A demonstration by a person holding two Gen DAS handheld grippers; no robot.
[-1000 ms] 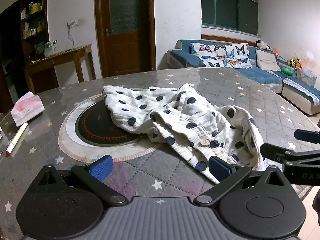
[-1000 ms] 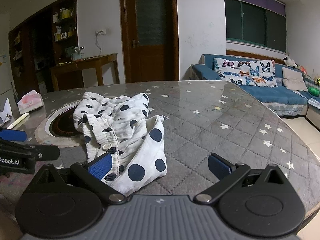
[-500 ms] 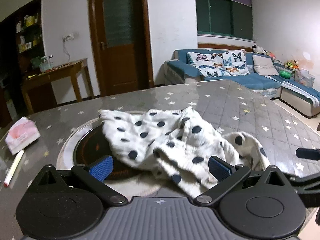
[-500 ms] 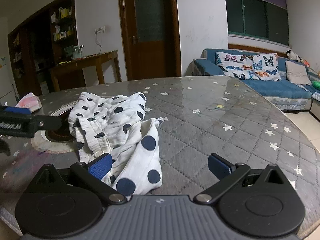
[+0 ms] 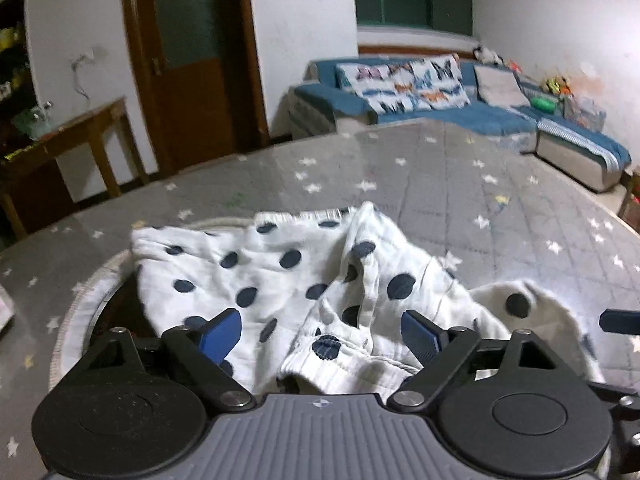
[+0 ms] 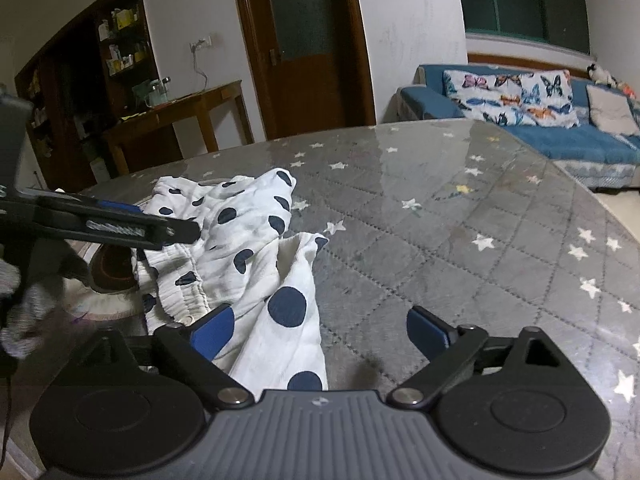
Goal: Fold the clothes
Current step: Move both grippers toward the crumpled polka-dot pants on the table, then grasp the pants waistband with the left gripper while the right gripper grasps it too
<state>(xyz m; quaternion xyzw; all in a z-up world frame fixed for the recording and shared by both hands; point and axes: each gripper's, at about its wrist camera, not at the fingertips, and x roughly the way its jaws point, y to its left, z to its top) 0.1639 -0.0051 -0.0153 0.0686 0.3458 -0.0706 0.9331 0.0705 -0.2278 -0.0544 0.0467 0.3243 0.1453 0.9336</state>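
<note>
- Writing: none readable now in either view. The "Robot.AI" lettering on the left gripper, seen from the right wrist cam a sec ago, isn't legible now; that arm is blurred.
- Garment [image 5: 304,280]: white w/ dark blue dots, crumpled on the round table [image 5: 460,184], which has a grey quilted cover w/ white stars. One end lies over the dark round inset [image 5: 120,316] in the tabletop.
- Left gripper [image 5: 320,334]: jaws wide, have just been closing a bit. Cloth lies between and under the blue pads [image 5: 222,334]; pads not pressing on it, nothing held.
- Right gripper [image 6: 320,330]: jaws wide too, also just narrowed slightly. Near edge of the garment [image 6: 280,280] sits by its left pad [image 6: 212,330]; right pad over bare table. Nothing gripped.
- Left view only: waistband fold w/ gathered hem close under the cam, and a blue tip of the right gripper [image 5: 620,322] at the far right edge.
- Right view only: left gripper [image 6: 120,228] reaching in from the left over the garment, a grey knit sleeve [image 6: 24,312] lower left, shelves [image 6: 124,48] w/ bottles, side table [image 6: 180,108].
- Both views: brown door [image 6: 304,40], blue sofa [image 6: 560,136] w/ butterfly cushions.
- Vs a sec ago: both cams sit closer to the garment, and it fills more of the left view. Tissue pack and pen no longer in the left view. Garment lies the same way.
</note>
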